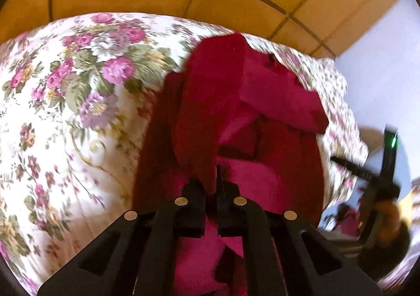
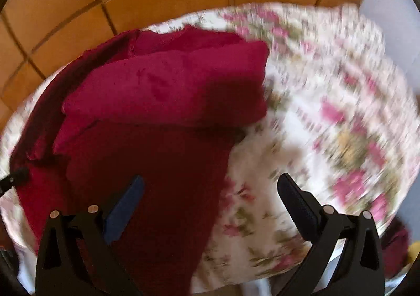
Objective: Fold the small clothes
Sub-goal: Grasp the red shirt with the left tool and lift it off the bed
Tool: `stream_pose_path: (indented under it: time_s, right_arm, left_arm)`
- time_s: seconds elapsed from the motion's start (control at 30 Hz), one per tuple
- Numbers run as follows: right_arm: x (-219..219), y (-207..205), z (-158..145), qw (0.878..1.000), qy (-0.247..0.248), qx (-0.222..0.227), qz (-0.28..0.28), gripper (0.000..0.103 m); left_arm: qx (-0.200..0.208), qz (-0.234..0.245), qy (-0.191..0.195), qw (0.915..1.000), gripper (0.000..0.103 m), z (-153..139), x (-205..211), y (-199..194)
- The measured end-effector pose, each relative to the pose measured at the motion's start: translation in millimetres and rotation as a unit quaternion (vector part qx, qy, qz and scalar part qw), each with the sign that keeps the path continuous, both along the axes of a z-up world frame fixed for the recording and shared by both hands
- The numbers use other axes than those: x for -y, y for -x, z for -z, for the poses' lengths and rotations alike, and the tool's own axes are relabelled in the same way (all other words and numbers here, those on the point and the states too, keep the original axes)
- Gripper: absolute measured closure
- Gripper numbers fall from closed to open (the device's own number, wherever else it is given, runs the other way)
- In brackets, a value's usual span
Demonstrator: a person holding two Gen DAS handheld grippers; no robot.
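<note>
Two closed fingers of the left gripper [image 1: 219,191] pinch a fold of the crimson garment [image 1: 231,101], which lies bunched on the floral bedspread [image 1: 78,86] in the left wrist view. From the right wrist, the right gripper [image 2: 210,191] hangs wide open and empty over the same cloth; it looks soft, light and limp, best taken by hem or corner.

Both views are bright and warmly lit, with a yellow-orange cast toward twelve o'clock. Fisheye bending curves every edge inside a dark round border. Motion blur smears the floral cover [image 2: 341,112] toward three o'clock in the right view. Soft shadows darken the red garment's [image 1: 231,112] folds.
</note>
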State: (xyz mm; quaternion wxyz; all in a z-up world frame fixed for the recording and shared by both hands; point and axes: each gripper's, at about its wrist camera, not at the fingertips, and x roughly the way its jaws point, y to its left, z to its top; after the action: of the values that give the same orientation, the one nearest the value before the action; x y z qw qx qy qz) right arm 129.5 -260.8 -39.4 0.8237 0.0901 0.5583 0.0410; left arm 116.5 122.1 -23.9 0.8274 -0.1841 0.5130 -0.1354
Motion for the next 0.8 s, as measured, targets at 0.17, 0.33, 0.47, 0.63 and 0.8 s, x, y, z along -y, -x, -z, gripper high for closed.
stream_pose_path:
  time_s: [0.17,0.33,0.47,0.63,0.8]
  right_arm:
    - [2.8,-0.6,0.9,0.999,-0.024,-0.019,0.016,0.002]
    - [-2.3,-2.6,-2.9,1.0,-0.015,-0.011,0.014,0.002]
    - [-10.0,-6.9,-0.8,1.0,-0.016,-0.009,0.006,0.002]
    - [-17.1,-9.3,-0.2,1.0,-0.011,-0.006,-0.007,0.002]
    - [-23.6,-13.7,-1.9,1.0,0.013,0.008,-0.023,0.002]
  left_arm:
    - [-0.022,-0.076,0.034,0.9963,0.099,-10.8,-52.2,-43.5]
    - [-0.031,-0.153,-0.026,0.9874,0.099,-8.2,-101.6,-87.9]
    - [-0.023,-0.201,-0.095,0.9747,0.099,-2.2,-133.5,-119.2]
    - [-0.003,-0.253,-0.183,0.9498,0.096,1.5,-162.9,-155.0]
    - [0.03,-0.26,-0.354,0.8979,0.014,2.5,-138.2,-176.8]
